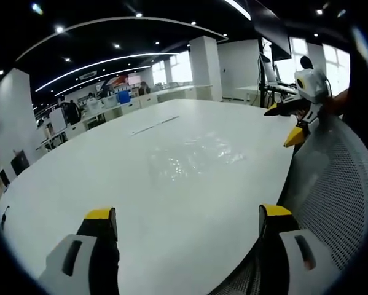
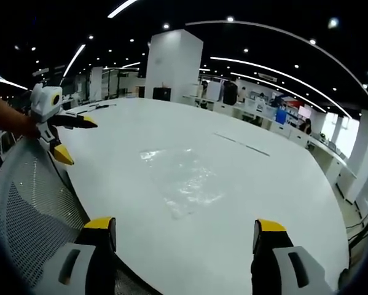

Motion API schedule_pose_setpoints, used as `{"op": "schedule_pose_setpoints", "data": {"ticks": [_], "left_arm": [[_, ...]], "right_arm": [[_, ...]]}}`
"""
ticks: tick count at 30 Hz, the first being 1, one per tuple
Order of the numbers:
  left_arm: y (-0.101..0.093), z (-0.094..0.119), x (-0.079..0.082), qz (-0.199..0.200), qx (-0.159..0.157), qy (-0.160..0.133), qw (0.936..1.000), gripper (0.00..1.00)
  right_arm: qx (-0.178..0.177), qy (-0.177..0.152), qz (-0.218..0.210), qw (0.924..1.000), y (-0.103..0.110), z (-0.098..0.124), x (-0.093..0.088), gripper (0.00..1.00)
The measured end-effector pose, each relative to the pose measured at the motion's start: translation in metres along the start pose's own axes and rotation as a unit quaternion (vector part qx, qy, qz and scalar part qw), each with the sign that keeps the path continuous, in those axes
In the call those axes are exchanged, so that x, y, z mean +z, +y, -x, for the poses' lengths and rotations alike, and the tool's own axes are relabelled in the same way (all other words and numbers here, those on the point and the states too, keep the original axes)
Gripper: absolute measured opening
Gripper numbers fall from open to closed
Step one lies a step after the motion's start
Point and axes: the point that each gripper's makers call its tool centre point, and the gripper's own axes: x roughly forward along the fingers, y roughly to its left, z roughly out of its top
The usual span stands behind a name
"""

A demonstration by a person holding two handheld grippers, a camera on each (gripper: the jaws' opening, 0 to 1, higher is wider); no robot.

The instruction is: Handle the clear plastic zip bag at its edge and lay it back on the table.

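The clear plastic zip bag (image 1: 196, 157) lies flat on the white table (image 1: 97, 178), its wrinkles catching the ceiling light. My left gripper (image 1: 188, 215) is open at the table's near edge, well short of the bag, with nothing between its yellow-tipped jaws. Further right, my right gripper (image 1: 284, 123) hangs open over the table's edge. From the other side, the bag (image 2: 180, 175) rests in the middle of the table (image 2: 276, 178), ahead of my open, empty right gripper (image 2: 185, 225). The left gripper (image 2: 77, 140) stands open at the left, held by a hand.
A grey mesh chair back (image 1: 334, 184) stands against the table's edge between the two grippers, also as the chair back (image 2: 30, 203). A thin dark seam (image 1: 154, 126) crosses the far tabletop. Office desks, monitors and a white pillar (image 2: 171, 64) stand beyond.
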Motion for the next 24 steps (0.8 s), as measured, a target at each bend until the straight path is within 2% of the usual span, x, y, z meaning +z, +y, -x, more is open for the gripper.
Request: {"op": "schedule_pose_setpoints", "data": {"ticks": [16,24], "left_arm": [[-0.002,0.0,-0.001,-0.006,-0.004,0.005,1.0,0.95],[0.002,0.002,0.003,0.008,0.005,-0.007,0.9999,0.96]], "right_arm": [[0.002,-0.002,-0.006,1.0,-0.016,-0.004,0.007,0.87],[-0.001,0.009,-0.008,0.9999,-0.011,-0.003,-0.002,0.86]]}}
